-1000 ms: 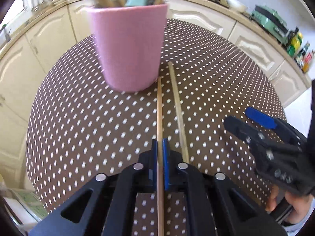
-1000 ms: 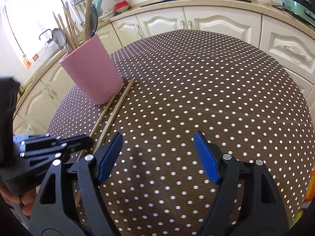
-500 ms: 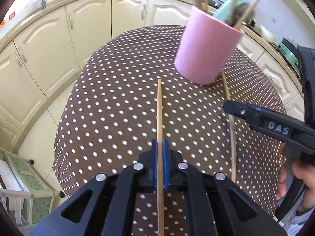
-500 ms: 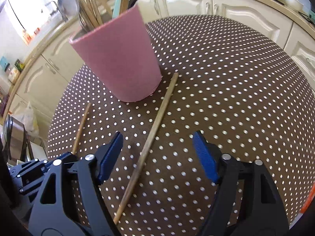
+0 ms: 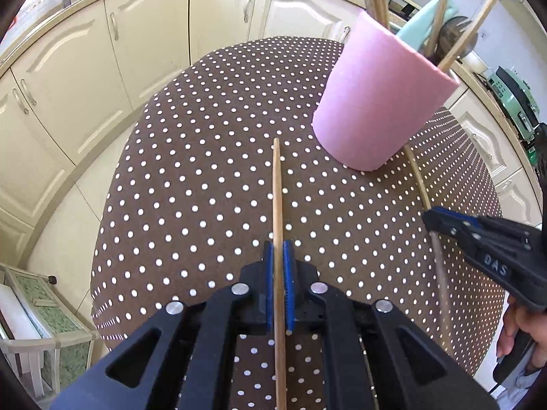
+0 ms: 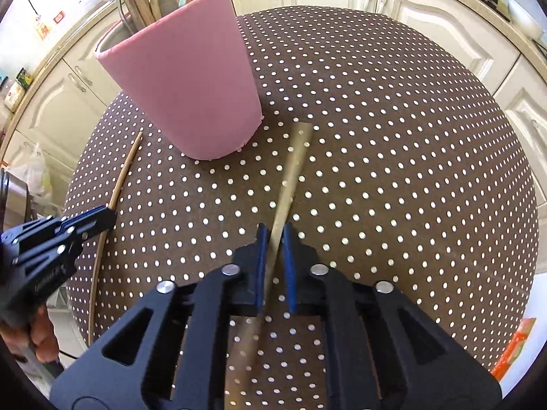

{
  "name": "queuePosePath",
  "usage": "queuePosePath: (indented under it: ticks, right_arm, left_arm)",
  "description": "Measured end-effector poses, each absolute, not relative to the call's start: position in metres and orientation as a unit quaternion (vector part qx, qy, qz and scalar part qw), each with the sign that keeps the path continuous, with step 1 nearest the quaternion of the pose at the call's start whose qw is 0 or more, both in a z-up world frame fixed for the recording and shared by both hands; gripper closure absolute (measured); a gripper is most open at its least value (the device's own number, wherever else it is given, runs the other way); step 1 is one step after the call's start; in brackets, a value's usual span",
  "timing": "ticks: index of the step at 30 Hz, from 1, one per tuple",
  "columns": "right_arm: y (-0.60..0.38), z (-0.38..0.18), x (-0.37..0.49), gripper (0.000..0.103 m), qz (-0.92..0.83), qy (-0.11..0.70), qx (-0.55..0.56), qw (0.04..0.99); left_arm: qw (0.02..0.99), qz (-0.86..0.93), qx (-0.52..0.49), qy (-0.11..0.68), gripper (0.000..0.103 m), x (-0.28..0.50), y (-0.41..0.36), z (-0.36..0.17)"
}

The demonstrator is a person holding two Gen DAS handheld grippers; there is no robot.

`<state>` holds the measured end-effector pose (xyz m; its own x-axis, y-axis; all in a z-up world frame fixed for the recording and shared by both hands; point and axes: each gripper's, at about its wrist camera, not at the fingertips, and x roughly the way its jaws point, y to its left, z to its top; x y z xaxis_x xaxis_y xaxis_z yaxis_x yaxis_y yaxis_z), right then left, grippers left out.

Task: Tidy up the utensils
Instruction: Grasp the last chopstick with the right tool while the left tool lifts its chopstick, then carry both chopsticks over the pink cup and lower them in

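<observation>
1. Left wrist view, nearest: the left gripper point(image 5: 279, 290) has its jaws pinched narrow on a pale chopstick point(image 5: 277, 205), which runs straight out ahead of the jaws over the dotted desk point(image 5: 205, 188).
2. Right wrist view, nearest: the right gripper point(image 6: 275, 266) has its jaws drawn tight on a second chopstick point(image 6: 290, 177), blurred in this view, which slants ahead and slightly right of the jaws.
3. Each gripper shows in the other's camera: the right one off to the right of the left jaws, gripped by a hand point(image 5: 526, 335); the left one off to the left of the right jaws.
4. Farther ahead stands the pink holder point(image 6: 184, 82), beyond both stick tips and between them, already filled with wooden sticks, a ladle and a teal-handled tool.
5. Judged progress: most utensils seem stowed; the two chopsticks are gripped but neither is in the holder yet. No other loose utensil shows on the desk.
6. Pose: both grippers point steeply down at the desk, side by side, near each other.
</observation>
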<state>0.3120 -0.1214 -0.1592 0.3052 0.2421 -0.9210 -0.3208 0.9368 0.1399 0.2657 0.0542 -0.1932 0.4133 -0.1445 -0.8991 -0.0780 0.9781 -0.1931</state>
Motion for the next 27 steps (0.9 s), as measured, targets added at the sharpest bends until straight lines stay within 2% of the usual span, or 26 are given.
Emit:
queuePosePath:
  ticks: [7,14,20,27]
  right_arm:
    - [-0.146,-0.155,0.291,0.097,0.194,0.551,-0.014,0.811]
    - [-0.183,-0.136,0.244,0.096,0.232,0.511,0.028,0.828]
    - [-0.210,-0.105,0.214,0.096,0.259,0.447,0.056,0.854]
    - [-0.230,-0.059,0.176,0.096,0.284,0.345,0.076,0.891]
  left_arm:
    - [0.842,-0.027,-0.093,0.530,0.097,0.271,0.051,-0.190]
    - [0.875,-0.038,-0.116,0.468,0.097,0.240,0.042,-0.169]
    - [0.917,-0.071,-0.121,0.374,0.097,0.208,0.033,-0.130]
    - [0.960,-0.090,-0.074,0.253,0.097,0.176,0.012,-0.084]
